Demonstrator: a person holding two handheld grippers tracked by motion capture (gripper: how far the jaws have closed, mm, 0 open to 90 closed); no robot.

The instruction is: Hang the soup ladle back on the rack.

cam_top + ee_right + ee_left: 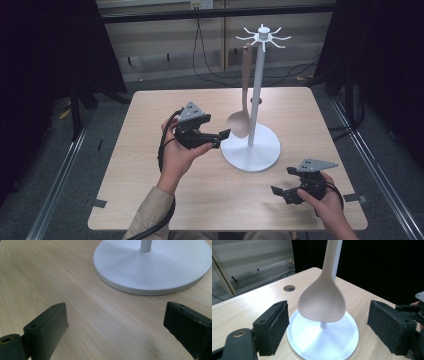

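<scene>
High view placed the left gripper (223, 137) just left of the hanging spoon (240, 122), its 2 jaws spread wide and the nearer tip close to the spoon's bowl without clear contact. Left gripper view looked along those jaws: the black pads (279, 325) stood far apart with nothing clamped, and the pale bowl of the spoon (322, 302) hung between and beyond them, above the white round base (312, 340) of the stand. The spoon's handle ran out of the top edge of that view, so its hook was cut off there; in the high view the handle rose to an arm of the white stand (258, 90) near the top, though how it caught was too small to make out. The bowl hid the lower part of the pole.

The right gripper (284, 194) rested low near the table's front right, well apart from the spoon, jaws wide and empty. Right gripper view showed bare wooden table (75, 295) between the pads, with the stand's base (150, 270) ahead, its far side cut off. A round hole (289, 288) sat in the tabletop. No writing was legible anywhere.
</scene>
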